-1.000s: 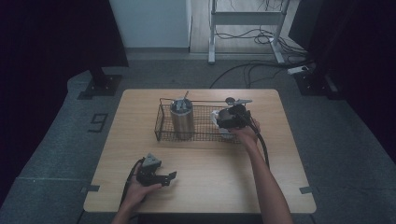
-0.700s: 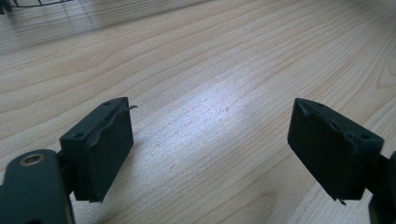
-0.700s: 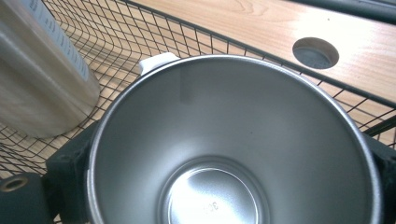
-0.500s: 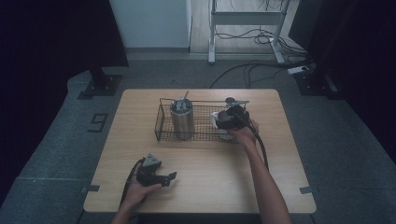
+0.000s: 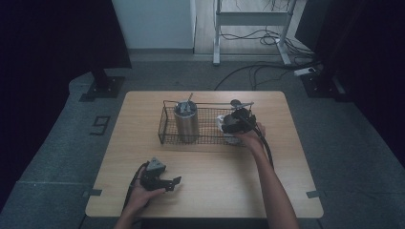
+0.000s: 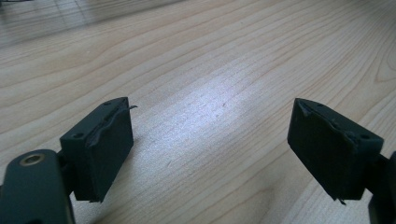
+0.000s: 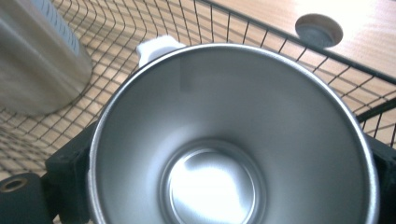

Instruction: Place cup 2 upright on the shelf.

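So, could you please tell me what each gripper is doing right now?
Left tongs: open, empty.
Right tongs: gripping the steel cup, jaws just opening slightly.

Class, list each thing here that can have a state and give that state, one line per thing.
Left gripper: open, nothing between its jaws.
Right gripper: shut on the steel cup.
Steel cup: empty, held inside the wire basket.
Wire basket: standing on the table.
Steel tumbler: upright in the basket.
Round disc: lying flat on the table outside the basket.
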Demonstrator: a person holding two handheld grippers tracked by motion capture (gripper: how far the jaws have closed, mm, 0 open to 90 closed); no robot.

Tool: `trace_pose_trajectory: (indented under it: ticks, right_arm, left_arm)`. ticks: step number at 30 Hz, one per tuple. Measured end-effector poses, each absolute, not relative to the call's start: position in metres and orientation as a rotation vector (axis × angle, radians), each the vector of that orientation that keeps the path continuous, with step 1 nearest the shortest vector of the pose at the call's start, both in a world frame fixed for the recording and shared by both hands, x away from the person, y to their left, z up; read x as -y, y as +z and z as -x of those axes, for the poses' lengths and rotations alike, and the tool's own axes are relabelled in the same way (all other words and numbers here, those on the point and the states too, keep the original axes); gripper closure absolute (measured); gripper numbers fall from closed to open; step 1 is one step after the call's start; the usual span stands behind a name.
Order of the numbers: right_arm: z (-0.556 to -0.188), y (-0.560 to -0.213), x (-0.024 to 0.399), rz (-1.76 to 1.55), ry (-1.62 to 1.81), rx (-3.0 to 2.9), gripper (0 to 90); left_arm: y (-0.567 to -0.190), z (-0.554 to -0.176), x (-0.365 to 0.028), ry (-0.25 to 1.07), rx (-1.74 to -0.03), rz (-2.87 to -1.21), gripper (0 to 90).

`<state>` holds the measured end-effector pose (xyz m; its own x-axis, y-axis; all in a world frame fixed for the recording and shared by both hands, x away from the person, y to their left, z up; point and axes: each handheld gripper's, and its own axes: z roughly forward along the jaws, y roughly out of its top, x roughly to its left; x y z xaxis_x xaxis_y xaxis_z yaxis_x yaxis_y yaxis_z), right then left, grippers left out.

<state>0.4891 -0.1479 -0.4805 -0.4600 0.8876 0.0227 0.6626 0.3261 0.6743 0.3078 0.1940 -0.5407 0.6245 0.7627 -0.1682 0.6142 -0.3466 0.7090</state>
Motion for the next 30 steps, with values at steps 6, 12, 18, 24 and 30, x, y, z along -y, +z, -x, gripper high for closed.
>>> trace_pose_trajectory:
  ticks: [6, 12, 18, 24, 30]
  right_arm:
    - [-0.487, -0.479, 0.147, -1.368, 0.835, -2.258, 4.8]
    - [-0.485, -0.474, 0.148, -1.353, 0.906, -2.238, 0.0]
    - [-0.481, -0.465, 0.151, -1.342, 0.981, -2.167, 0.0]
    - [-0.468, -0.448, 0.156, -1.313, 1.094, -2.088, 1.0]
    - [-0.453, -0.447, 0.162, -1.285, 1.139, -2.061, 4.3]
  left_arm:
    - [-0.542, -0.307, -0.191, 0.231, -1.063, -2.094, 14.5]
    - [-0.540, -0.308, -0.193, 0.247, -1.077, -2.074, 14.5]
    - [-0.540, -0.308, -0.194, 0.249, -1.078, -2.074, 14.5]
    - [-0.540, -0.308, -0.194, 0.251, -1.080, -2.075, 14.5]
    - [-0.541, -0.307, -0.193, 0.250, -1.076, -2.080, 14.5]
